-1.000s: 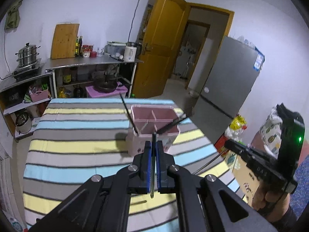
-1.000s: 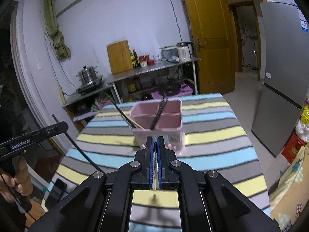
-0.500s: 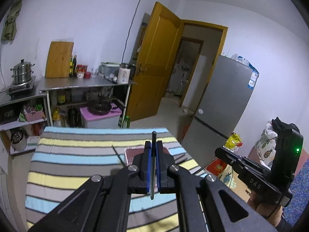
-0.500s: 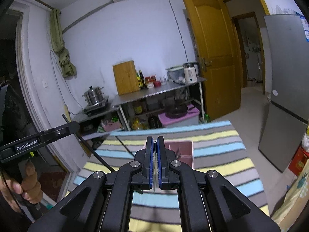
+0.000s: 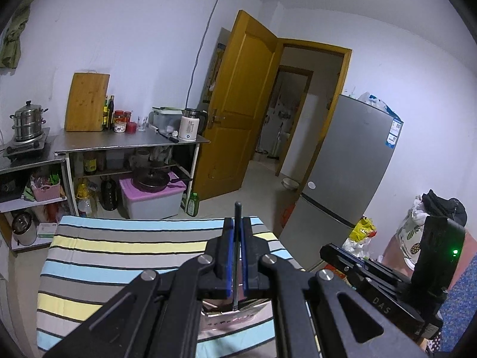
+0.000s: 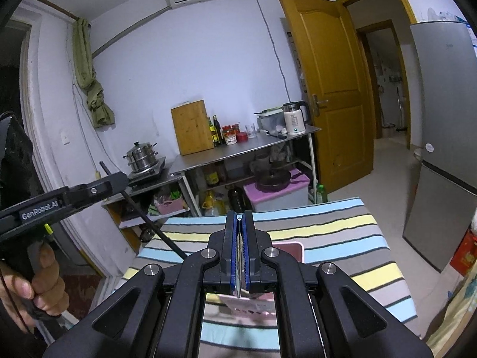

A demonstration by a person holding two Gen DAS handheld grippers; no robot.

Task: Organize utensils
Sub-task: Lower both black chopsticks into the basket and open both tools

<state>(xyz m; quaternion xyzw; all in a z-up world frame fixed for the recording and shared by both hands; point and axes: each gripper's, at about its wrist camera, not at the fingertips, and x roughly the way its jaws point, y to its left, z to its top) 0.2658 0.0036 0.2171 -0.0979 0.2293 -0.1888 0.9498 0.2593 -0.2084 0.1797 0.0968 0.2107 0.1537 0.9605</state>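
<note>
My left gripper [image 5: 235,226] is shut on a thin black chopstick [image 5: 237,208] that stands upright between the blue pads. The same chopstick [image 6: 140,203] shows in the right wrist view, slanting down from the left gripper [image 6: 114,179]. My right gripper [image 6: 239,223] is shut on a thin pale utensil [image 6: 239,256], seen edge-on. The pink utensil holder [image 6: 290,249] sits on the striped table below both grippers, mostly hidden by the gripper bodies; part of it [image 5: 229,319] shows in the left wrist view under the fingers.
The striped tablecloth [image 5: 119,247] covers the table. Beyond it stand a steel counter [image 5: 119,143] with a kettle, jars and a cutting board, a yellow door [image 5: 238,119] and a grey fridge [image 5: 342,179]. The right gripper body [image 5: 387,292] is at the right.
Both grippers have lifted and tilted upward while staying shut on their utensils. The pink holder has dropped from the middle of both views to below the fingers.
</note>
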